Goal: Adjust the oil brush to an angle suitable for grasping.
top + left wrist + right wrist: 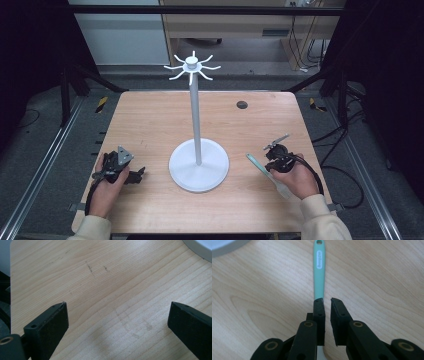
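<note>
Near the pale wooden tabletop's (150,120) right edge, my right gripper (327,300), jaws barely parted, straddles the slim, light, slippery-looking mint-green spatula (319,272) mid-handle; my left gripper (117,312) gapes empty.

White hook stand (198,160) at counter (150,120) centre; left gripper (131,175) and right gripper (272,150) flank it; teal utensil (260,167) beneath right gripper.

A stand (198,165) sits on the desk (150,120) about midway between the left and right edges, nearer the front edge. A spoon (265,172) lies flat on the desk right of the stand's base, close to the right edge. The left hand-held gripper (131,175) rests left of the base, near the front-left corner; the right hand-held gripper (274,156) is over the spoon.
</note>
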Demonstrator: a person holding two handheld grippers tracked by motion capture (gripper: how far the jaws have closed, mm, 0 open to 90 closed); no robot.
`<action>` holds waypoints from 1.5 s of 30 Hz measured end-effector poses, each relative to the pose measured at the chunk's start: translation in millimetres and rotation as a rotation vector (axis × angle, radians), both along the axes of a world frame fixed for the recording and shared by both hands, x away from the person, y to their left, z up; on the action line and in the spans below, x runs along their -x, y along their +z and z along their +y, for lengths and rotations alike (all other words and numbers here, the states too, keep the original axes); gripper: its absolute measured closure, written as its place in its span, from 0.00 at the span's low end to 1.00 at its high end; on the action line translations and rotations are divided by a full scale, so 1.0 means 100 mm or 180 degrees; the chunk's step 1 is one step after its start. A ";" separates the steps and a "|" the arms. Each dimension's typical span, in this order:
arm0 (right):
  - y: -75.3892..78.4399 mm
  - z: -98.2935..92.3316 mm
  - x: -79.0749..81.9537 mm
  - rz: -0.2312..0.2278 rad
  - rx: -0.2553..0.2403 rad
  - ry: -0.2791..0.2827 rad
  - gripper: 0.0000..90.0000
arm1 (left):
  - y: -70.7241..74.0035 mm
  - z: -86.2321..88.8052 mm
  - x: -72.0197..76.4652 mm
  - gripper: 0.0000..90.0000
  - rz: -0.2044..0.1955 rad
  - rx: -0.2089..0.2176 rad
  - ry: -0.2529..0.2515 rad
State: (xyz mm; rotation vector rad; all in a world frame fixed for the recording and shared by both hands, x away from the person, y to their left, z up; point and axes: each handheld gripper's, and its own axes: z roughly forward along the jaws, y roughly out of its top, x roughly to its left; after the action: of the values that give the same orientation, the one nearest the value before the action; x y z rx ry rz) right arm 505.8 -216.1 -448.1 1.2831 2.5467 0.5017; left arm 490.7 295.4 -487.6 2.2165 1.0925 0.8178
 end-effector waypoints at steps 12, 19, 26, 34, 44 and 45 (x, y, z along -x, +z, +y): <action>-0.07 0.05 -0.02 0.0321 0.0165 0.0100 0.82 | 0.00 0.00 0.00 0.03 -0.0009 -0.0008 0.0004; -0.12 0.05 -0.04 0.0413 0.0211 0.0128 0.81 | 0.00 0.00 0.00 0.03 0.0001 -0.0003 -0.0001; -0.15 0.05 -0.05 0.0472 0.0212 0.0138 0.82 | 0.00 0.00 0.00 0.03 0.0002 0.0000 0.0002; -0.18 0.04 -0.07 0.0527 0.0235 0.0120 0.87 | 0.00 0.00 0.00 0.03 0.0005 -0.0002 -0.0003; -0.18 0.04 -0.08 0.0564 0.0258 0.0145 0.91 | 0.00 -0.01 0.00 0.03 0.0007 -0.0004 -0.0008; -0.19 0.03 -0.08 0.0532 0.0286 0.0175 0.91 | 0.00 0.00 0.00 0.03 0.0006 -0.0002 -0.0002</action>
State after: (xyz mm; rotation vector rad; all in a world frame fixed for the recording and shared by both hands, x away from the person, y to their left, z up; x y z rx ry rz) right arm 513.9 -212.9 -466.6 1.2758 2.7132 0.2977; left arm 490.7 295.3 -487.8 2.2182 1.0927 0.8161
